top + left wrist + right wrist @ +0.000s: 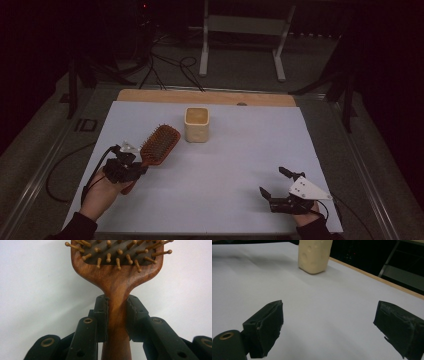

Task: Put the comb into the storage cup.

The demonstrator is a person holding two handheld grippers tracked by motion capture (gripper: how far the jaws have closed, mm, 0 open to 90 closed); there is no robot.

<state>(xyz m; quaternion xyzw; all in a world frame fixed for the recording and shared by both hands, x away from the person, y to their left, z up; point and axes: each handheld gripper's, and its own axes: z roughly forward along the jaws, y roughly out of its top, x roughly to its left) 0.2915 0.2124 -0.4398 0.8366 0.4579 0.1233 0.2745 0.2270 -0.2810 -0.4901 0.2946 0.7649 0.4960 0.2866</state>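
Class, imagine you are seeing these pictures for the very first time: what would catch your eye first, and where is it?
First, the reddish-brown wooden paddle hairbrush at the white table's left, its handle clamped in the left gripper, bristles facing up. Next, the cream, square-sided cup standing upright near the table's middle back. Last, the right gripper at the front right, jaws wide apart with nothing between them.

Left gripper (131, 165) sits at the near left, hand (100, 192) under it, jaws clamped tight and pointing far-right. Right gripper (272, 182) is near right, jaws spread wide, nothing between them, pointing left-ish.
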